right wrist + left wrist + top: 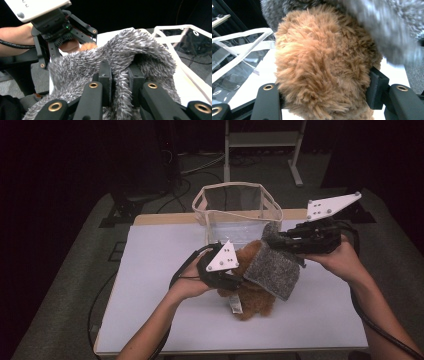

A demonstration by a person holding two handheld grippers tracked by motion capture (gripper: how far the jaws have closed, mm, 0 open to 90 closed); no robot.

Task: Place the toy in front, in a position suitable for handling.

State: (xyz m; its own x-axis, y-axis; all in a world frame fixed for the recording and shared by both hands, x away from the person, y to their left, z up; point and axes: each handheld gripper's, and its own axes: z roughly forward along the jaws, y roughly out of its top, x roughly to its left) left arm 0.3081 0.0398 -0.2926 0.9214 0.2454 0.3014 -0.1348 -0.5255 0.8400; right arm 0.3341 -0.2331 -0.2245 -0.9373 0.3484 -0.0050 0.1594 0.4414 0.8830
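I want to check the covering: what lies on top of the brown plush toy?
A grey fuzzy cloth lies over the brown plush toy, pinched by the right gripper. The left gripper holds the toy. The part of the toy under the cloth is hidden.

You have one brown plush toy [250, 290] near the middle of one white table [150, 270], with one grey fuzzy cloth [272, 270] draped over its right side. One clear bag with white trim [235, 207] stands at the far edge. You hold two grippers, left gripper [235, 281] and right gripper [272, 239].
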